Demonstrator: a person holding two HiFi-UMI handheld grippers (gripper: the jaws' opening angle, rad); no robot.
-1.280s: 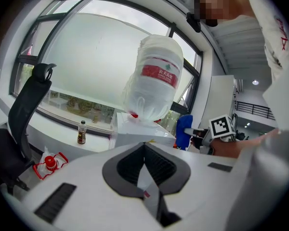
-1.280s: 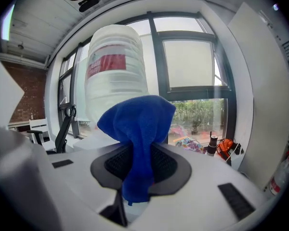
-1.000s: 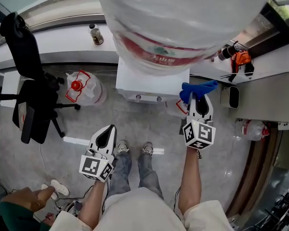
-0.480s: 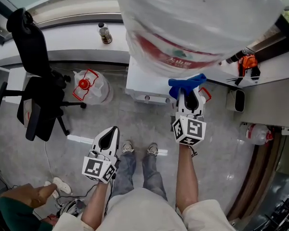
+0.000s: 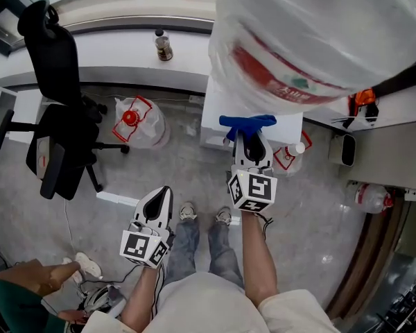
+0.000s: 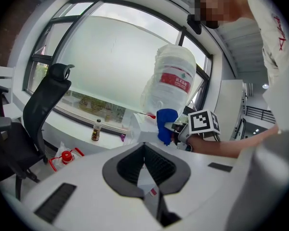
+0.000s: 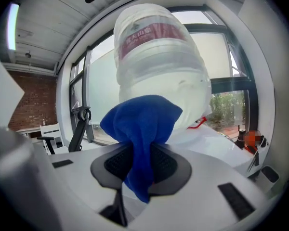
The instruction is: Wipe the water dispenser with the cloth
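Now, my right gripper clamped on the blue cloth, left gripper closed empty, I'd press it flat against the water dispenser.

I see the cloth as soft, matt blue fabric with a fine nap. The right gripper is smooth, matt white plastic, its fingers lined with dark ribbed pads. The water dispenser looks like smooth white plastic; its bottle is translucent plastic under crinkled, glossy film. The floor is grey and slightly glossy.
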